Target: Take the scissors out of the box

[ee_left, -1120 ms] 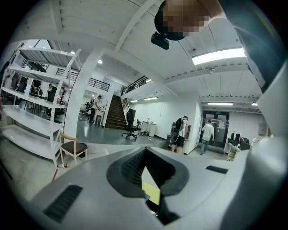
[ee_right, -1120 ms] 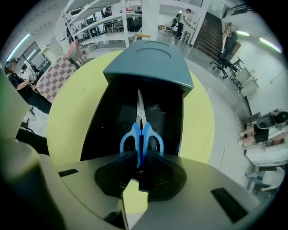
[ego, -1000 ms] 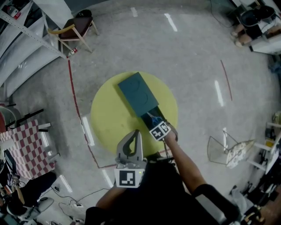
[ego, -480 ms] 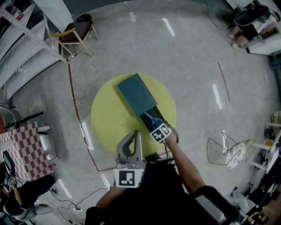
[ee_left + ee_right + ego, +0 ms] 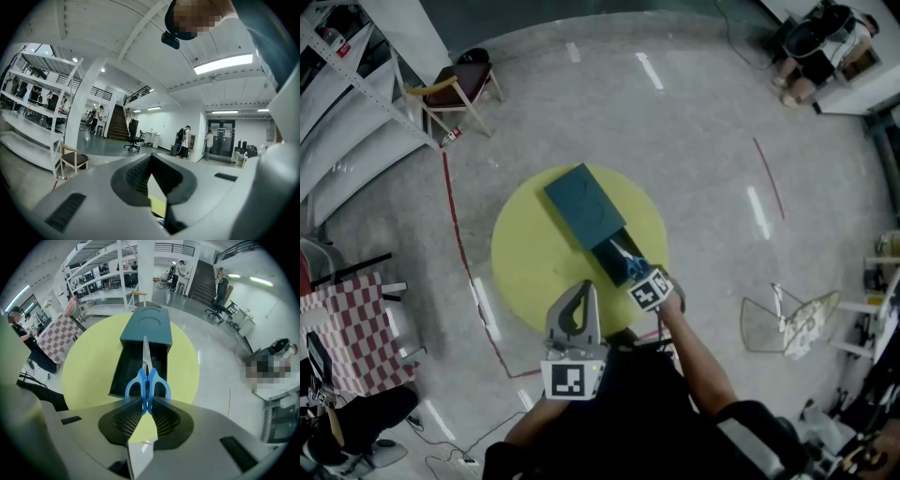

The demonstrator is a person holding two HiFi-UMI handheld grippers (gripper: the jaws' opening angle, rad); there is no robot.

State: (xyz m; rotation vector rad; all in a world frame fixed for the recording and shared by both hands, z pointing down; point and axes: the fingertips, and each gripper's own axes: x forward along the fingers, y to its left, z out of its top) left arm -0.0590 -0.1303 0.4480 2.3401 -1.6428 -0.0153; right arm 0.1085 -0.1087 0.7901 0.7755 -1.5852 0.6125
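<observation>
Two blue loops of scissors (image 5: 146, 359) pinched by right tool (image 5: 146, 401), rectangular box (image 5: 145, 329), left tool (image 5: 151, 157) pressed together.

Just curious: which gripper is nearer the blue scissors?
Right. The right gripper is shut on the scissors, at their handles; the left gripper hangs apart, by the near edge of the yellow table.

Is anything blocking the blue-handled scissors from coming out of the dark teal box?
Nothing visible does. The right gripper is shut on the blue-handled scissors, whose blades point over the open black drawer of the dark teal box, with nothing covering them.
</observation>
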